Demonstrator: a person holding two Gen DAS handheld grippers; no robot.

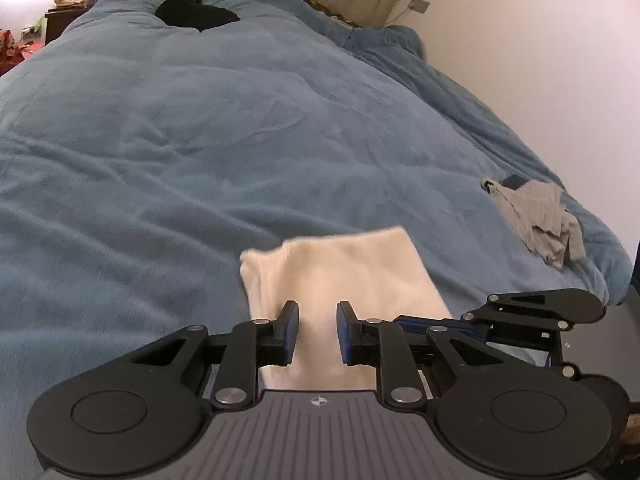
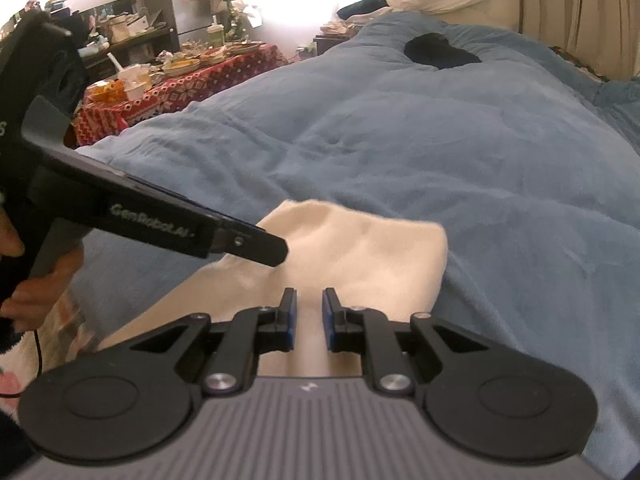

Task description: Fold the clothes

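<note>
Grippers: two, black, with blue-padded fingers, each pitched downward over the near edge of a bed. Left gripper [image 1: 318,330]: jaws held narrowly apart, cream cloth seen between and beneath them; whether the pads pinch it cannot be told. Right gripper [image 2: 308,318]: jaws likewise narrowly parted over the same cloth, grip not discernible. Left gripper's handle is grasped by a hand [image 2: 28,276], seen at the left edge of the right wrist view, its finger tip laid over the cloth's near left part.

Cream garment [image 1: 352,280]: soft, fleecy, folded into a rough rectangle; long axis run from the grippers away toward the far end of the bed; far edge rounded and slightly blurred.

Blue blanket [image 1: 200,140]: plush, rumpled, spread across the bed.

Grey garment [image 1: 540,216]: thin knit, crumpled, placed well apart to the right.

Black garment [image 1: 196,12]: dark heap, set far off.
</note>
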